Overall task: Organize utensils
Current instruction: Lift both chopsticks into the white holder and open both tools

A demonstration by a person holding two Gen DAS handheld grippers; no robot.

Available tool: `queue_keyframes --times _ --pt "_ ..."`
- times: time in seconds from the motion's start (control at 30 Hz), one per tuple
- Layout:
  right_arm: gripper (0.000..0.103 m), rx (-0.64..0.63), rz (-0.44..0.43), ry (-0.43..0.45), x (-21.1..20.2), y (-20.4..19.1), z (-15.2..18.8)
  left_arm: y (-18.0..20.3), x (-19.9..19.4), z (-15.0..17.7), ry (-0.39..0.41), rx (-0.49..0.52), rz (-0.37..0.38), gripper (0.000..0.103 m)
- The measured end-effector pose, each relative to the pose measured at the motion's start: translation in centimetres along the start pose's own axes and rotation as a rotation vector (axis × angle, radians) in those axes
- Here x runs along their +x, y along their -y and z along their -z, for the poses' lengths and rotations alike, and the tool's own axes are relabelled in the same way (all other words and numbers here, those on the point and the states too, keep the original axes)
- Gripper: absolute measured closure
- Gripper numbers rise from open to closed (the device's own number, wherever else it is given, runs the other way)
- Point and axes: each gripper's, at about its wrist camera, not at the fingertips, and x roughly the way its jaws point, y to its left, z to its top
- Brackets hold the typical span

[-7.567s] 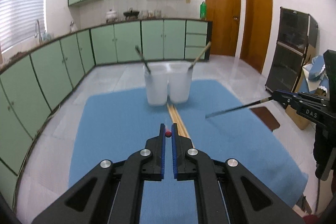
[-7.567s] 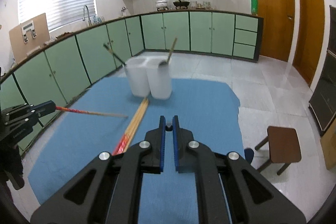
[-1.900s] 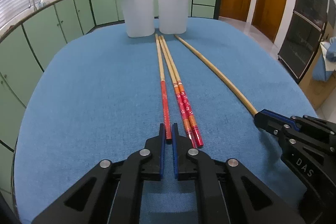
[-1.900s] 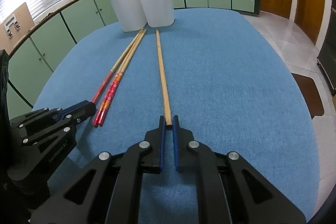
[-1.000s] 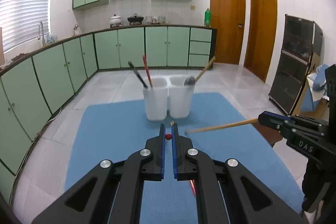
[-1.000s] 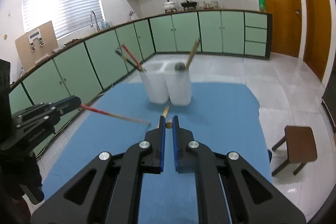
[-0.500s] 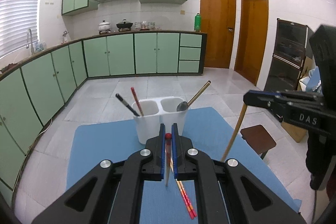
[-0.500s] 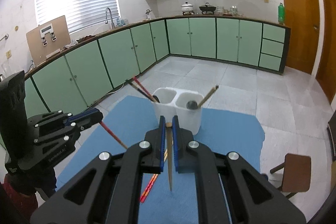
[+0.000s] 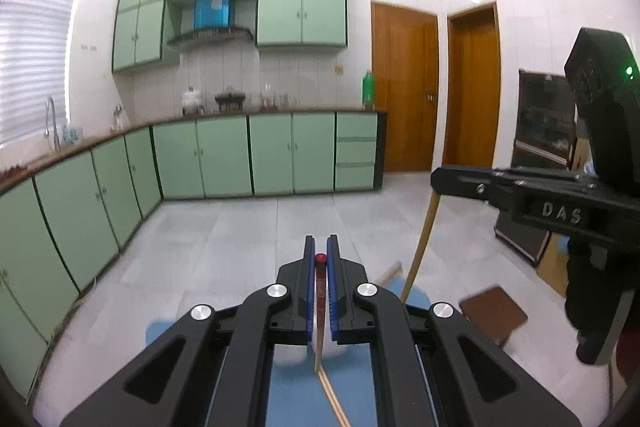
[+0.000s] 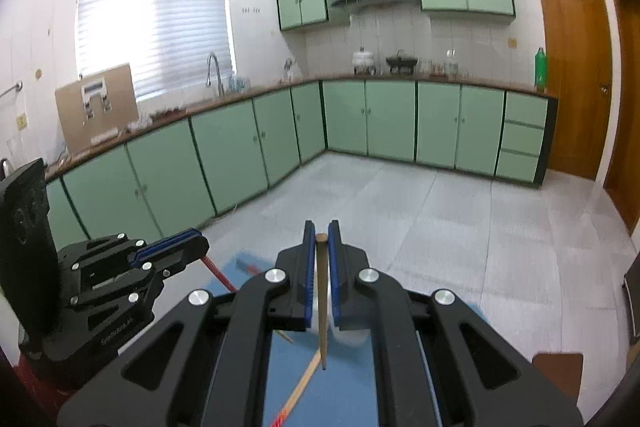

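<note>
- The left gripper [image 9: 320,259] has its jaws clenched on one red-ended chopstick [image 9: 320,291], which hangs nearly upright from the blue pads [image 9: 308,291], red tip on top, pale end down toward the desk [image 9: 288,399].
- The right gripper [image 10: 321,239] has its jaws clenched on one plain wooden chopstick [image 10: 322,303], also near upright, its pointed end hanging free above the blue cloth.
- From the left wrist view that same wooden chopstick shows as a long tan stick dropping from the right gripper's black fingers [image 9: 460,181].
- From the right wrist view the left gripper's red chopstick slants down from under its blue-lined finger [image 10: 168,253].
- Chopsticks held: two, one per gripper.
- On the desk below, at least two more chopsticks [image 9: 334,405] lie side by side; the right wrist view shows a loose stick [image 10: 298,393] with a red end near the bottom edge.
- The white holder [image 10: 352,335] is mostly hidden behind the right gripper's body; only a pale blurred patch shows, so its compartments cannot be told.
- A tan handle tip [image 9: 390,271] pokes up just beside the left gripper.
- Further out: green cabinets [image 9: 224,157], two wooden doors [image 9: 404,87], a green bottle [image 9: 367,89] on the far worktop, a brown stool [image 9: 492,313] on the floor.
</note>
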Motion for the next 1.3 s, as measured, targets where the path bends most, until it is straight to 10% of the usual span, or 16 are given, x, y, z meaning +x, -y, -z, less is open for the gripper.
queue_keyframes --times 0.3,0.73,0.87,1.3 --pt "0.097 0.000 0.069 0.067 4.6 2.4 -4.0 -2.0 5.7 -3.9 0.057 -0.018 -0.032 0.097" --pt "0.095 0.070 0.100 -0.098 12.6 4.7 2.1 -3.5 13.8 1.5 -0.078 -0.050 -0.030 0.094" --pt "0.067 0.085 0.136 -0.096 11.5 4.9 3.7 -4.0 13.3 2.6 -0.107 -0.064 -0.020 0.084" --pt "0.022 0.097 0.175 -0.015 1.2 3.9 10.8 -2.5 2.5 7.1 -0.060 -0.088 -0.073 0.038"
